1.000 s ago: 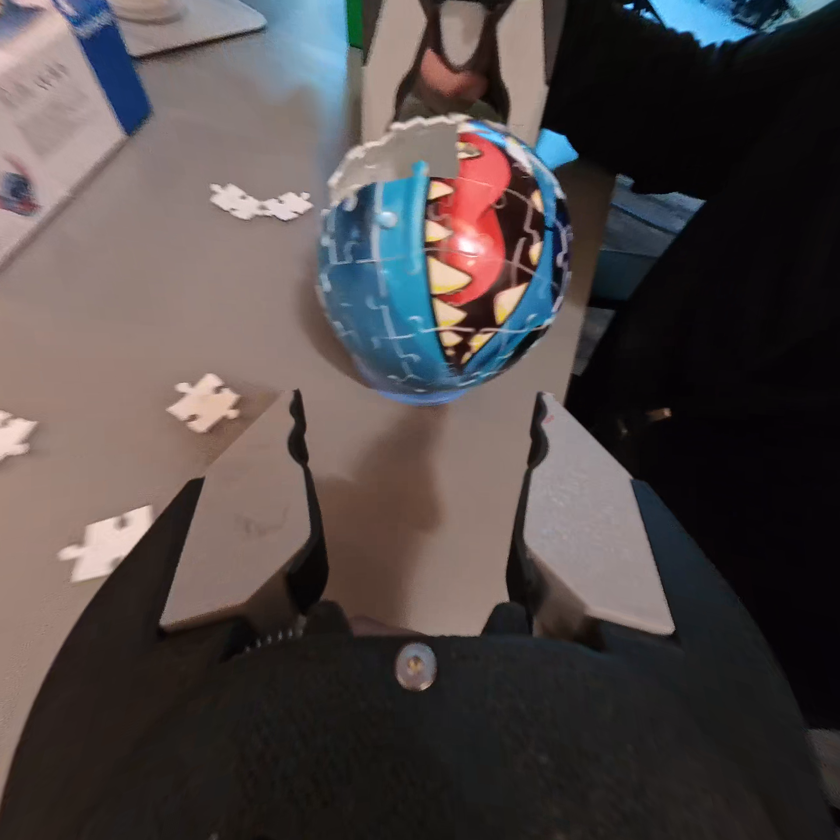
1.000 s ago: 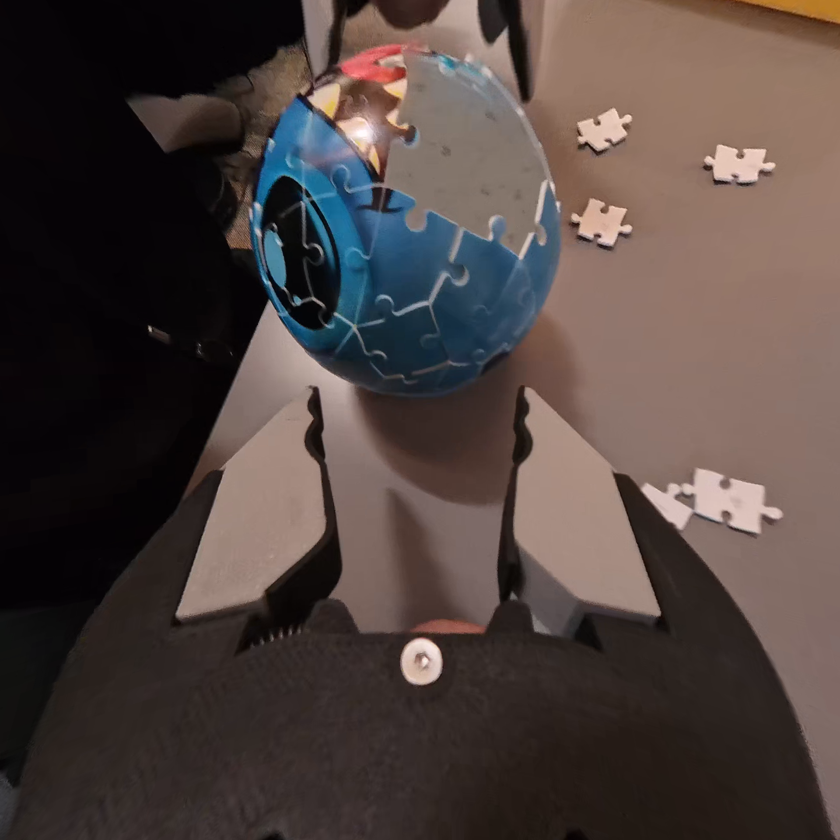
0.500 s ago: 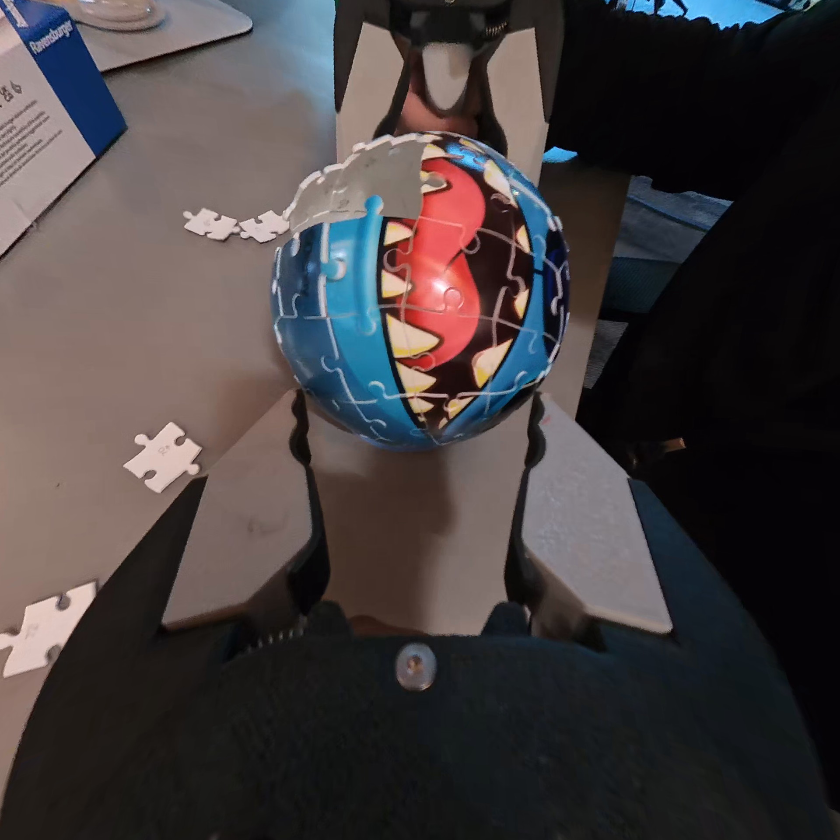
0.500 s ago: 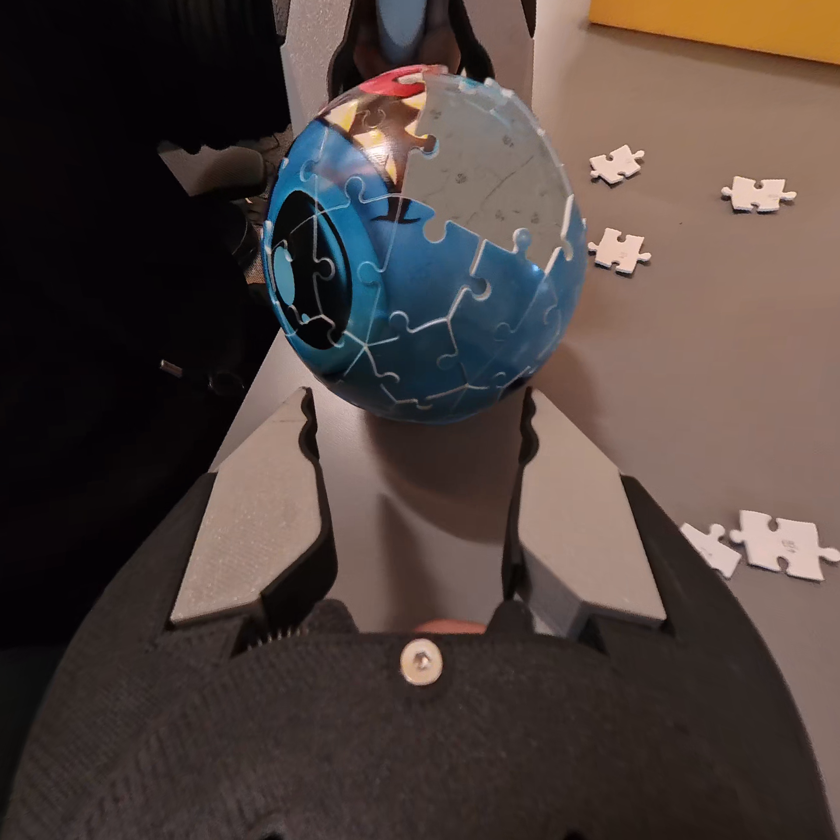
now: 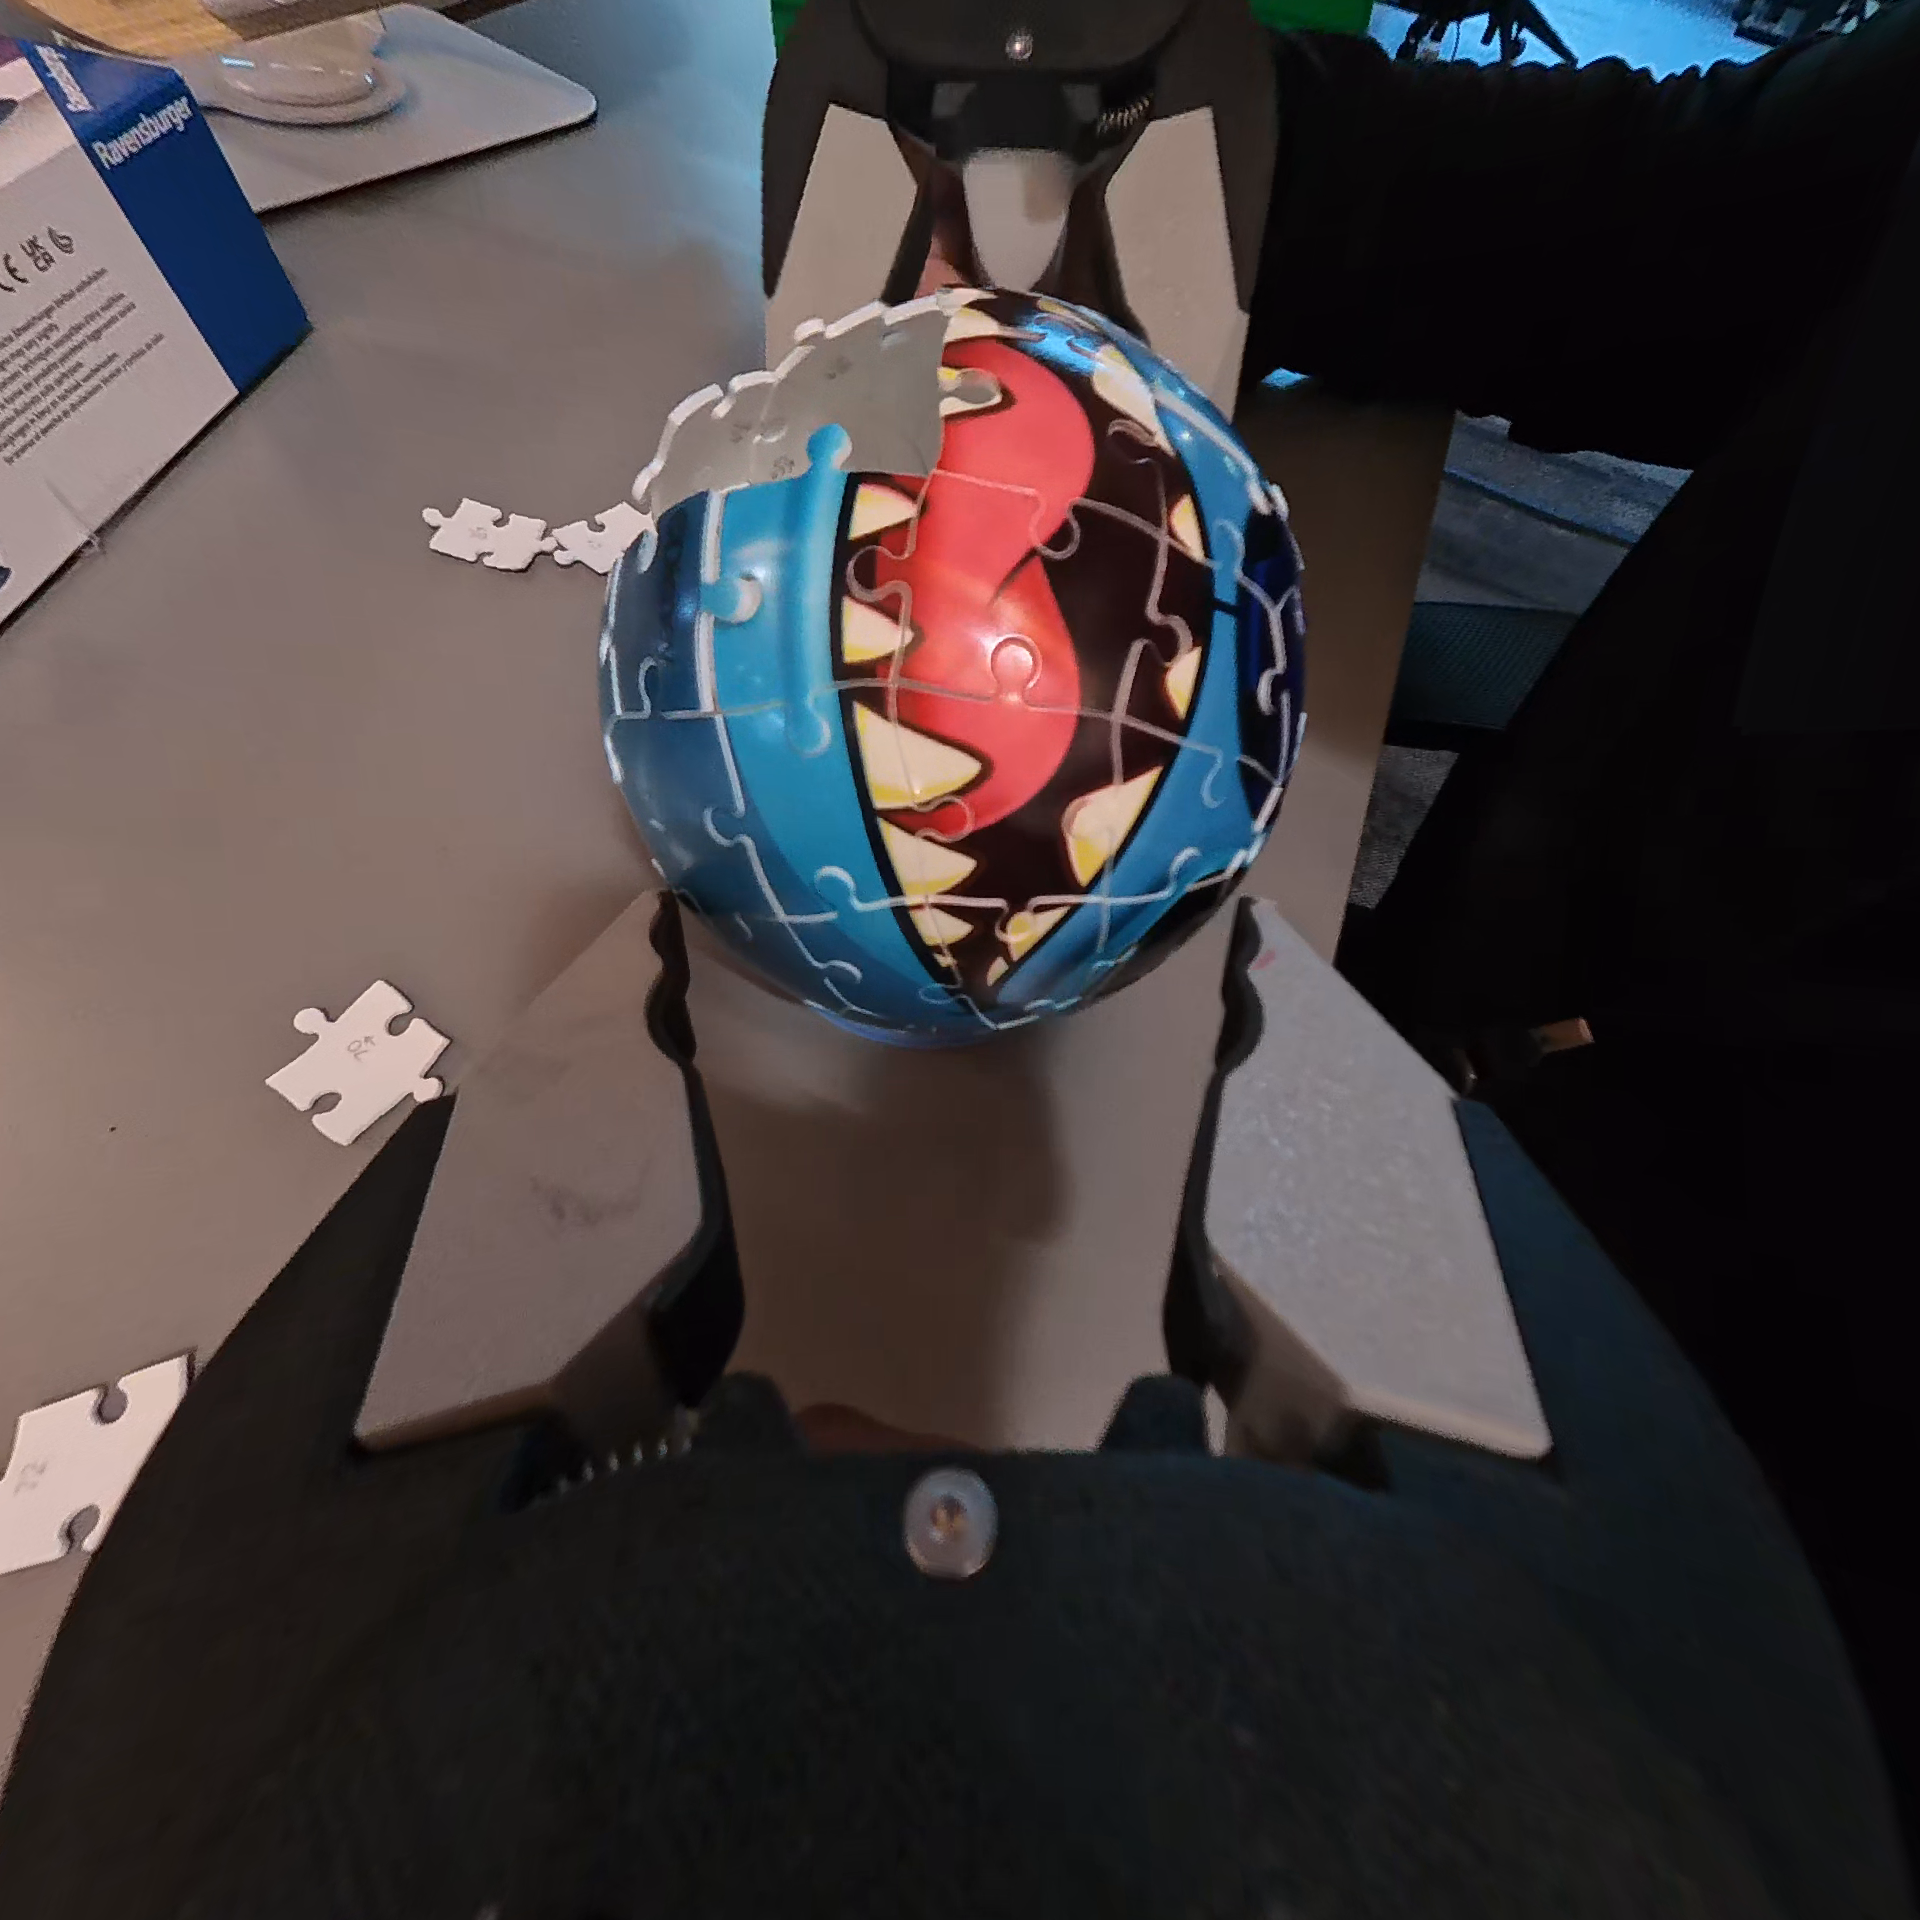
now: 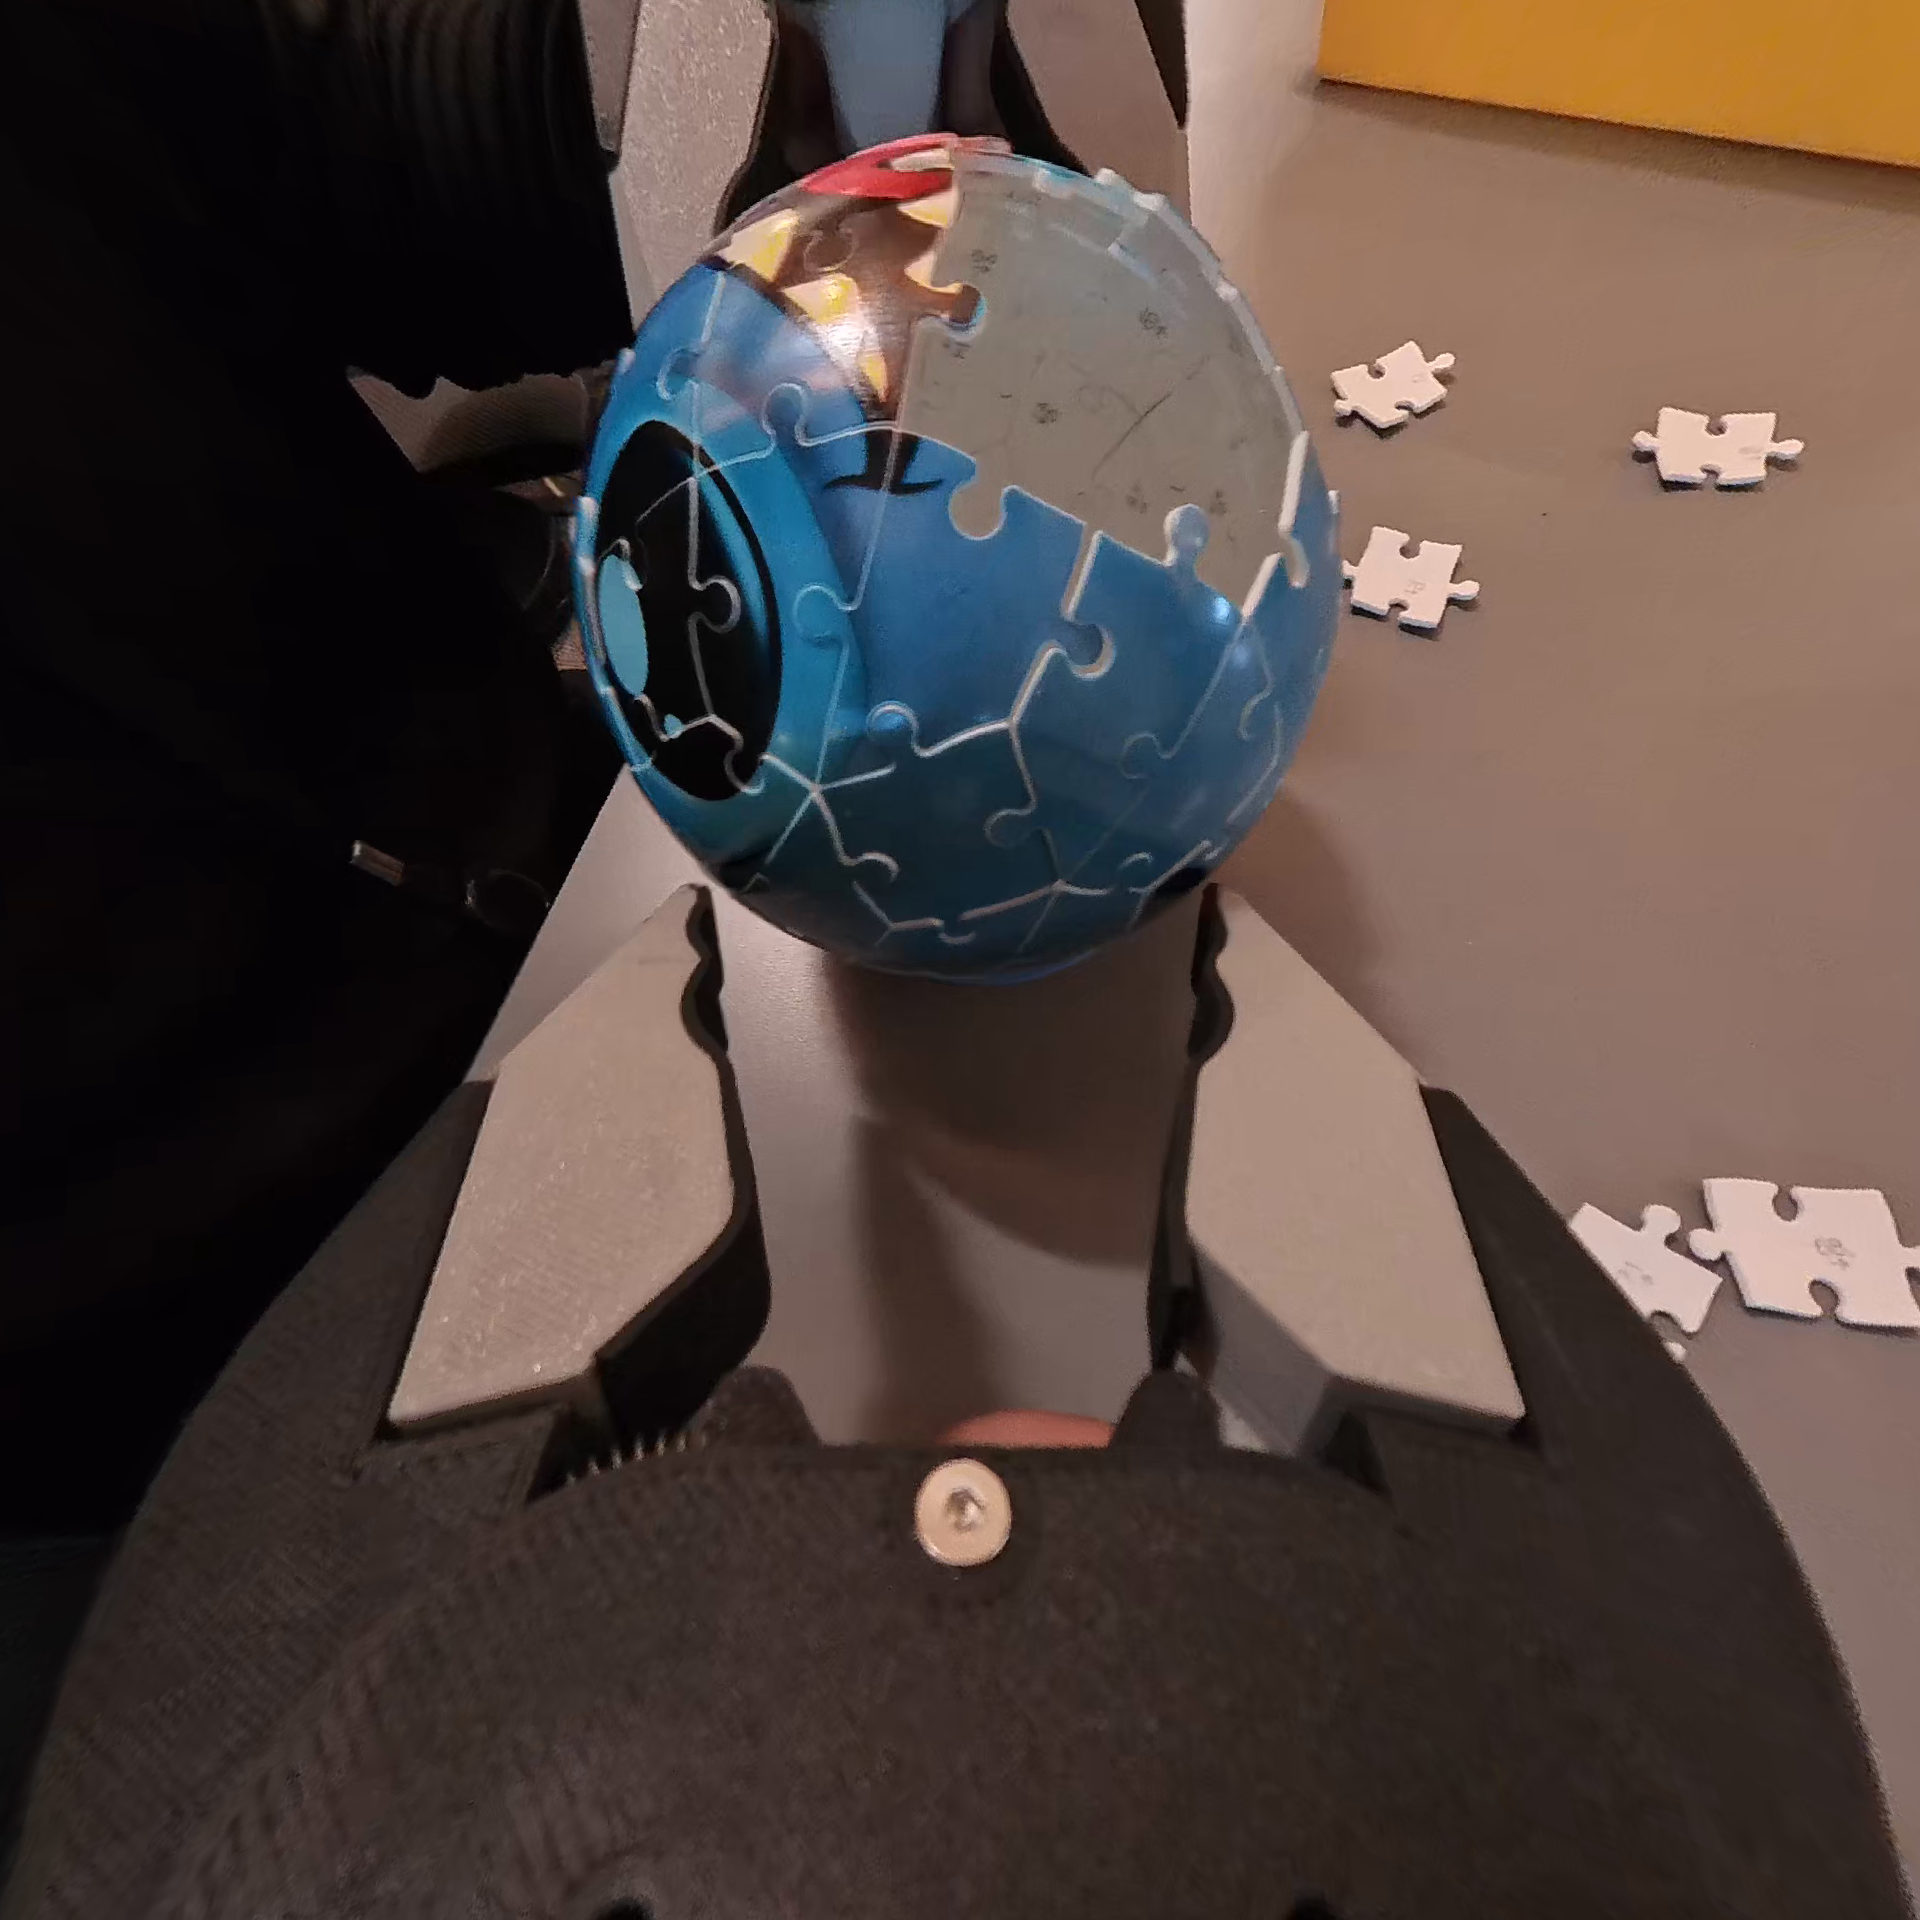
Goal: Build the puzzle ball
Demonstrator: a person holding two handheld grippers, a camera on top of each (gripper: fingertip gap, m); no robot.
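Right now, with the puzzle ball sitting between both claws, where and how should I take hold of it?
Grip the puzzle ball across its widest band, on the finished blue and mouth panels. Both the left claw and the right claw are open and level with its lower half, facing each other. Close gently from the sides, probably keeping off the jagged open gap at the top, where loose edges could give way.

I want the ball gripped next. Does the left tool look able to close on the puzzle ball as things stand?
Probably yes: the left tool is open, the puzzle ball sits right at its fingertips with nothing between them, though the opening looks barely wide enough.
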